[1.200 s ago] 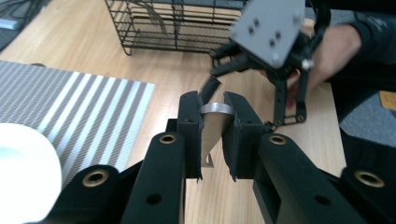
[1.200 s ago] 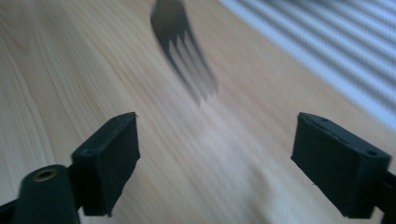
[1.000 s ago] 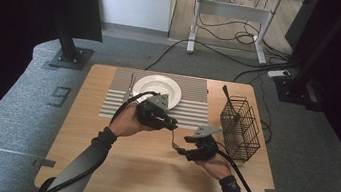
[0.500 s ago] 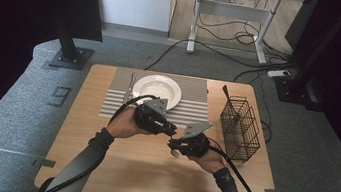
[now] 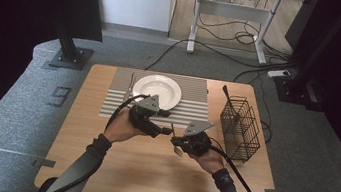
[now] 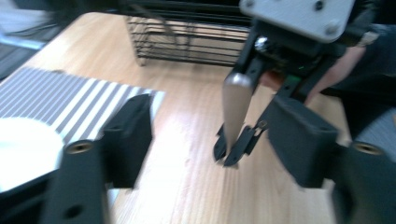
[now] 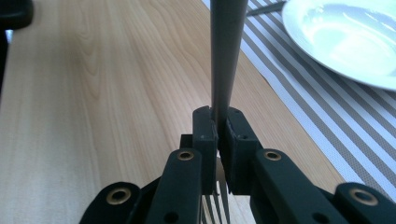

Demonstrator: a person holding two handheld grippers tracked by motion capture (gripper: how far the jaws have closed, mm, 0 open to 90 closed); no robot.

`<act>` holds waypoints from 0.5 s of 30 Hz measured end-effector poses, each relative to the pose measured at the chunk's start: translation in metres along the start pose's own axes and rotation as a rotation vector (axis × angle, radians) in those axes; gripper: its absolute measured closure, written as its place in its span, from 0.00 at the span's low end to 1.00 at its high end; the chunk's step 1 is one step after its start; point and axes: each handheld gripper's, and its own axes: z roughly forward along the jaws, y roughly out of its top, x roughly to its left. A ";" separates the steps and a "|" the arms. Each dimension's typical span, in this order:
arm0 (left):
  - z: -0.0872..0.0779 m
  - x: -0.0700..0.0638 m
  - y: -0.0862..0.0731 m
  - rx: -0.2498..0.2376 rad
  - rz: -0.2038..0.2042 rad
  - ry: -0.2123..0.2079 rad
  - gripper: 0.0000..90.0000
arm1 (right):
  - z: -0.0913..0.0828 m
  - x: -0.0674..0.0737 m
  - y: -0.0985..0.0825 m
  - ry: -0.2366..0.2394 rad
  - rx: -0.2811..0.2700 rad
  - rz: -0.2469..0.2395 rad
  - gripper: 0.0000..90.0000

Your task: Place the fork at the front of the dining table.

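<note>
— Where is the fork [image 7: 227, 56]?

— Pinched in the right gripper [image 7: 218, 128], jaws tight on its handle, over bare wood near the striped placemat [image 5: 191, 110].

— And the left gripper [image 6: 212, 135]?

— Its jaws have just been opening — they stand parted either side of the handle, not touching it.

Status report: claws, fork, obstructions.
Right claw shut on fork. Left claw jaws just opened, off the fork, nothing between them. Plate and wire basket stand clear.

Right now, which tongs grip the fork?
The right tongs pinch the fork; the left tongs have just been opening, the fork untouched between their jaws.
</note>
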 end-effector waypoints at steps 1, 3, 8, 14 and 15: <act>0.000 0.000 -0.004 0.004 -0.008 0.023 0.28 | 0.000 -0.001 0.000 -0.003 0.004 0.003 0.93; -0.001 -0.001 -0.011 0.009 -0.025 0.057 0.23 | 0.001 -0.003 -0.001 -0.017 0.016 0.010 0.93; -0.003 -0.007 -0.027 0.008 -0.076 0.124 0.15 | 0.001 -0.007 -0.002 -0.045 0.028 0.030 0.93; 0.002 -0.020 -0.050 0.018 -0.109 0.178 0.02 | -0.001 -0.013 -0.002 -0.084 0.042 0.061 0.93; 0.002 -0.020 -0.050 0.018 -0.109 0.178 0.00 | -0.002 -0.015 -0.002 -0.090 0.043 0.068 0.93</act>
